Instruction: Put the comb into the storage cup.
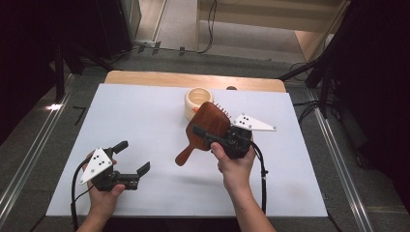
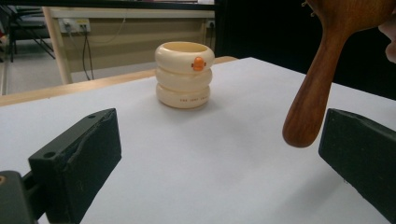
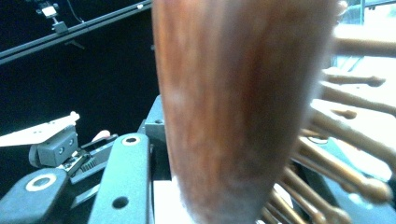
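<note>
Two grippers over the white table, one hairbrush in the air.
Right gripper clamps the wooden hairbrush by its head, just in front of the cream cup; left gripper gapes wide, holding nothing.

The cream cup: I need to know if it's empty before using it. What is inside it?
The cream cup shows a pale inner wall; its bottom is hidden by the rim and the hairbrush.

Left hand-held gripper gapes wide; right hand-held gripper clamped.
</note>
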Motion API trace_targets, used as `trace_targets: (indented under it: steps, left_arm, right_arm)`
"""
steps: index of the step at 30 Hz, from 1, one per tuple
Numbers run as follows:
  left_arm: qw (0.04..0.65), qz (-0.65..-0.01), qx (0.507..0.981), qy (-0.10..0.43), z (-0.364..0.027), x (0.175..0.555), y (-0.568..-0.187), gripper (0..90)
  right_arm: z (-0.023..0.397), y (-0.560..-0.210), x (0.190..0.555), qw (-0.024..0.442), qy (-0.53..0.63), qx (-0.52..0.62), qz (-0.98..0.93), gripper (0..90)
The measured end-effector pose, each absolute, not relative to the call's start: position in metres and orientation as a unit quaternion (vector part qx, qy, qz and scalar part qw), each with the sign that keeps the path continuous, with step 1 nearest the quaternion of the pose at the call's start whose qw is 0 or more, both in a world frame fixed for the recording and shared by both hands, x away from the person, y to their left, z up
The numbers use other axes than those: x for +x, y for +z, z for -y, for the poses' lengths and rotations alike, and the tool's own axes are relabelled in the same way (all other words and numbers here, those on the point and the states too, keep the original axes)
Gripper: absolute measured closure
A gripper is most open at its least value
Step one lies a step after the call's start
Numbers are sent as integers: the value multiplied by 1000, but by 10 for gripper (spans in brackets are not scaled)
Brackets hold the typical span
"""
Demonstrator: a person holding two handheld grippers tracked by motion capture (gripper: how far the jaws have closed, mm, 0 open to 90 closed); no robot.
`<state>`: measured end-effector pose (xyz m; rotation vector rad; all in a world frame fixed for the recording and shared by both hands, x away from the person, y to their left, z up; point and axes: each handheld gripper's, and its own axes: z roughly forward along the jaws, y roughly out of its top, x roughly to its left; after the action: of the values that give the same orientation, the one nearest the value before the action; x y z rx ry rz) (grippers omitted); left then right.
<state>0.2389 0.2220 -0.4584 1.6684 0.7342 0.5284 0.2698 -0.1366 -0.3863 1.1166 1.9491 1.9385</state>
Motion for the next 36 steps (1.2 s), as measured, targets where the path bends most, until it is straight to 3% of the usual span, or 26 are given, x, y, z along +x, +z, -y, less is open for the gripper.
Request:
trace_targets:
  steps: [36]
  left_arm:
    - [570, -357, 690, 268, -278, 232, -466, 0]
  right_arm:
    - [155, -365, 294, 122, 647, 384, -647, 542]
